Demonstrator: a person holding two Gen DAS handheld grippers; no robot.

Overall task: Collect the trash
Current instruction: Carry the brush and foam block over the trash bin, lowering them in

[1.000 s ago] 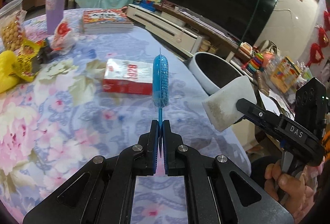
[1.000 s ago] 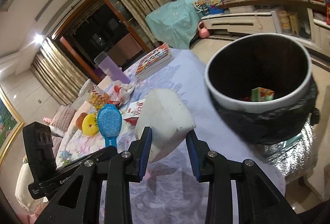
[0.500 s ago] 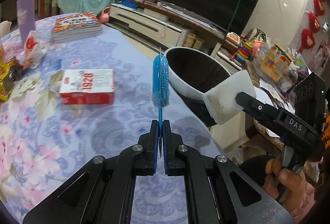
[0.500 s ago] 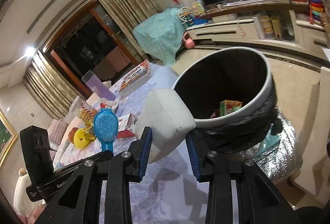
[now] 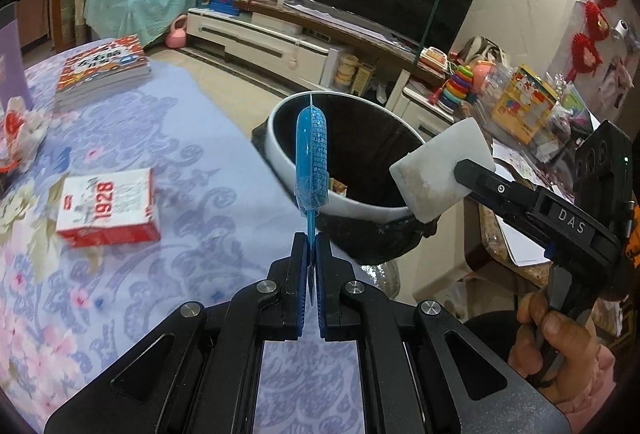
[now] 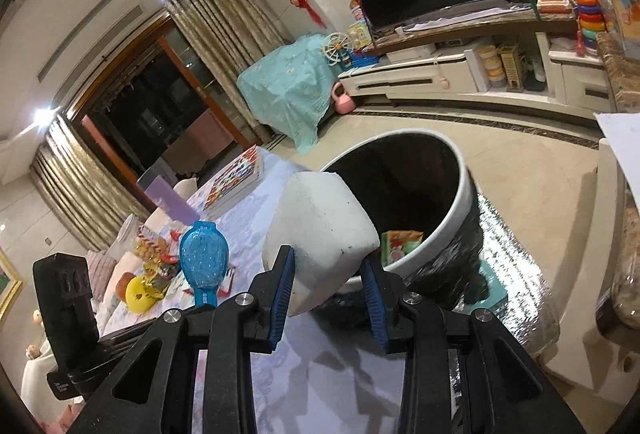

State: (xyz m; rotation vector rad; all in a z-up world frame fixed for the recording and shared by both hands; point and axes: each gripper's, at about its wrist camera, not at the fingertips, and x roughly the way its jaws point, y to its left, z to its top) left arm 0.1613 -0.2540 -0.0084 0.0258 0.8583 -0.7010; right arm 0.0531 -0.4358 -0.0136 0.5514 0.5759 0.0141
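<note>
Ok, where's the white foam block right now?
The white foam block sits clamped in the right gripper, at the near rim of the trash bin beside the table.

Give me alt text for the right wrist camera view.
The right hand-held gripper grips a white foam block at the near rim of a white trash bin lined with a black bag, some wrappers inside. At left, the left hand-held gripper holds a blue plastic piece above the floral table.

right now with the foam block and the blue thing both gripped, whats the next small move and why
Probably carry the right gripper a little further forward, so the white foam block hangs fully over the bin opening, then let go. The block sits at the near rim, partly above the table. The left gripper can follow with the blue packet.
</note>
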